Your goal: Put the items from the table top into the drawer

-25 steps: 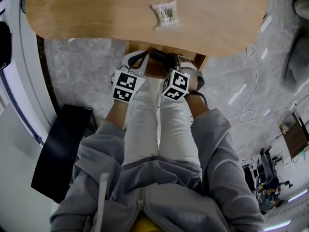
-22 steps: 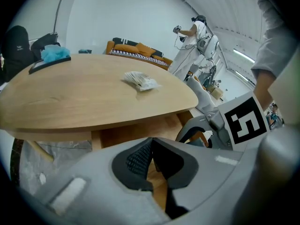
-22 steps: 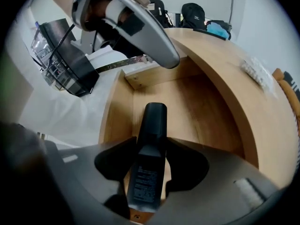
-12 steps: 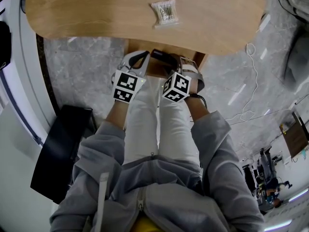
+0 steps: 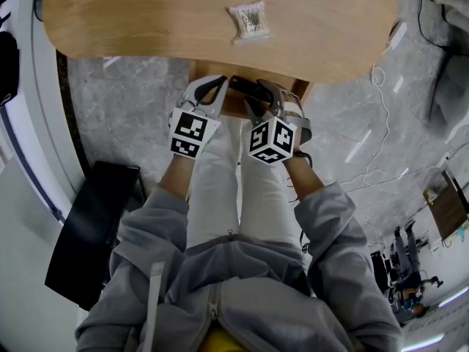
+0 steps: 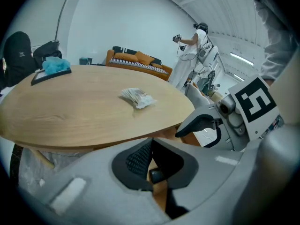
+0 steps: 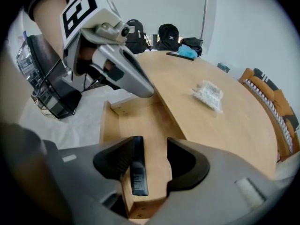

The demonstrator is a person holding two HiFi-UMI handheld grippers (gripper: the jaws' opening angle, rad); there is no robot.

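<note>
Standing beside the seated person, I see both tools down at the open drawer point(image 7: 140, 121) that juts out from under the table top point(image 5: 146, 20). The right gripper point(image 7: 153, 143) hangs over the drawer with its jaws moderately apart. A black bar-shaped item point(image 7: 138, 179) lies in the drawer by the front edge, against one jaw's pad, but the other pad is clear of it, so nothing is clamped. I take that item as set down and let go.

The left gripper point(image 6: 151, 148) is drawn in narrow, its tips nearly meeting, with a strip of drawer wood showing in the gap. It looks to me as if it pinches the drawer's edge to steady it, though I can't be certain of the grip.

A small clear packet point(image 5: 249, 20) lies alone out on the table top, well apart from both tools. So one item seems stowed and that packet is yet to be fetched.

The next move, I'd guess, calls for lifting the right tool up past the table's rim without knocking it. It must then reach well forward and close gently on a soft, crinkly bag that could slide on the smooth wood.
</note>
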